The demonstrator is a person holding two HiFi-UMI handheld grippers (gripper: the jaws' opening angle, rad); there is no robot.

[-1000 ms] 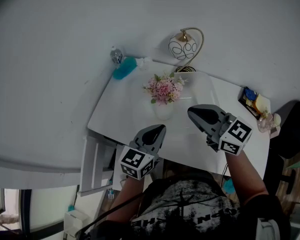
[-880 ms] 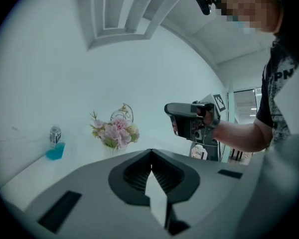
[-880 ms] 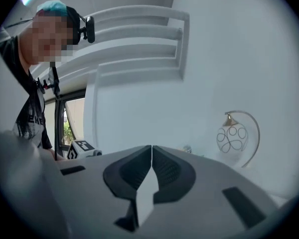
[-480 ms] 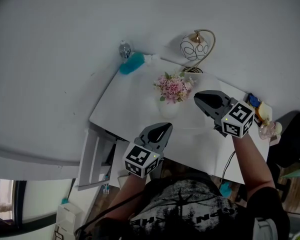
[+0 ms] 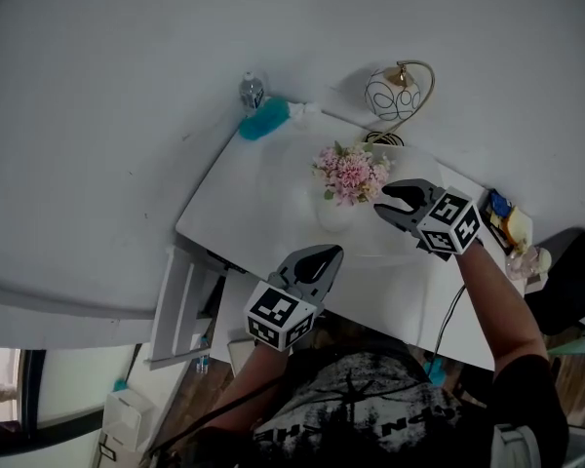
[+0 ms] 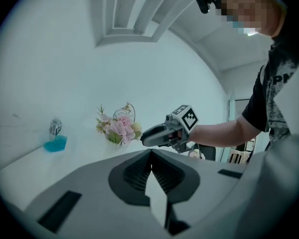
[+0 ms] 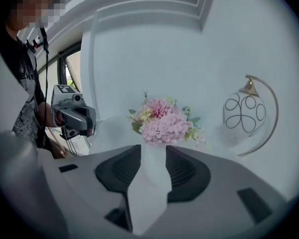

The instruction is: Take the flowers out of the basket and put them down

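A bunch of pink flowers stands in a white basket on the white table. My right gripper hovers just right of the bunch, level with the blooms. Its jaws are opening, and nothing is between them. In the right gripper view the flowers sit straight ahead, beyond the parted fingertips of that gripper. My left gripper hangs over the table's near edge, shut and empty. In the left gripper view its closed tips point toward the flowers and the right gripper.
A gold-framed globe lamp stands behind the flowers at the table's far edge. A blue object and a small can sit at the far left corner. Small items crowd the table's right end. The wall runs close behind.
My right gripper has moved forward and left, up beside the flowers, and its jaws have parted. The left gripper has stayed near the table's near edge.
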